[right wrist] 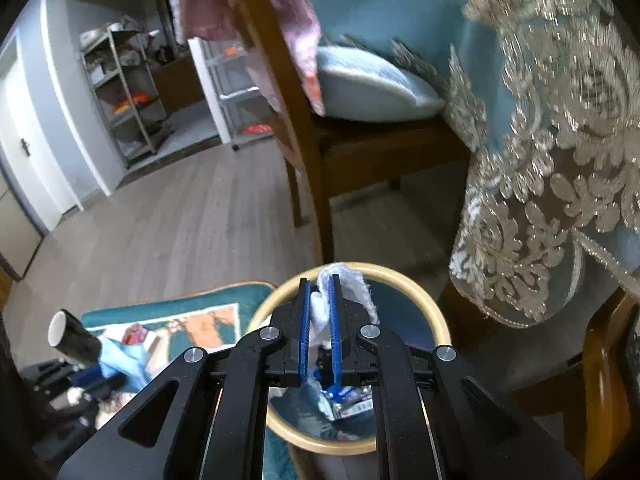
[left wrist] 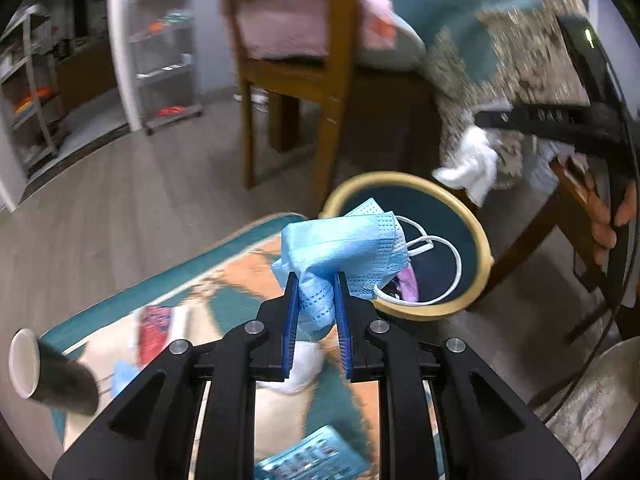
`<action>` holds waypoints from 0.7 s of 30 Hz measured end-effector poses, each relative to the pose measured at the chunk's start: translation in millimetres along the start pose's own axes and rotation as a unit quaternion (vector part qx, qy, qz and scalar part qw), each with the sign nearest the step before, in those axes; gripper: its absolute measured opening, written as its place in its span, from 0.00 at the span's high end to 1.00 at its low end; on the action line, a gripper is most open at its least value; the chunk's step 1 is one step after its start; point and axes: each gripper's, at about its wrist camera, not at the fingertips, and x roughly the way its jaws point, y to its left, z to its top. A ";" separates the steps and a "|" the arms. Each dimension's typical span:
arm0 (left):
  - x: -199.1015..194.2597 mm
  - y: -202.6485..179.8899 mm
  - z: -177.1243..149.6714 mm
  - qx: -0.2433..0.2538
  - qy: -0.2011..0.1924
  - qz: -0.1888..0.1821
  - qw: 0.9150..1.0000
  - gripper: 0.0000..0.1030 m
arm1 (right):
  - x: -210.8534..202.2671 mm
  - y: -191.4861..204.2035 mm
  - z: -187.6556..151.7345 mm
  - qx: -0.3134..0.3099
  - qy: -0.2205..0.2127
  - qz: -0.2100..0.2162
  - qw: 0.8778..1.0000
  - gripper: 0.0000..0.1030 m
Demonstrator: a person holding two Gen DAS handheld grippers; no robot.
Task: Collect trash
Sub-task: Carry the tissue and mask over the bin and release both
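Trash in both grippers: the left gripper (left wrist: 316, 280) is clenched on a crumpled blue face mask (left wrist: 340, 248), whose white ear loops (left wrist: 448, 264) dangle over the round bin (left wrist: 486, 256) — a dark container with a pale wooden-coloured rim, standing on the grey floor just beside a patterned teal mat (left wrist: 224, 280). The right gripper (right wrist: 319, 284) pinches a wad of white tissue (right wrist: 352, 284) directly above the same bin (right wrist: 438, 320), which already holds some wrappers. On the mat lie a dark paper cup (right wrist: 74, 338) tipped on its side and other blurred scraps. A wooden chair (right wrist: 304, 136) and a lace-edged tablecloth (right wrist: 552, 184) stand behind the bin.
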 end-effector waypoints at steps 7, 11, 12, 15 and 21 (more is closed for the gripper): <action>76.3 -42.1 27.9 0.031 0.045 -0.015 0.998 0.83 | 33.0 -25.9 -14.2 0.009 0.045 -0.028 0.999 0.90; 99.5 -52.7 44.9 0.032 0.048 -0.025 0.998 0.74 | 39.0 -33.9 -14.8 0.030 0.048 -0.016 0.998 0.78; 102.2 -52.9 48.4 0.031 0.049 -0.024 0.998 0.71 | 39.2 -35.7 -13.5 0.036 0.047 -0.011 0.998 0.71; 104.8 -52.1 54.7 0.031 0.043 -0.023 0.998 0.57 | 35.9 -35.2 -10.4 0.037 0.036 -0.009 0.999 0.55; 88.5 -40.4 53.4 0.019 0.022 -0.002 1.000 0.24 | 31.5 -27.2 -5.9 0.030 0.027 0.004 0.999 0.38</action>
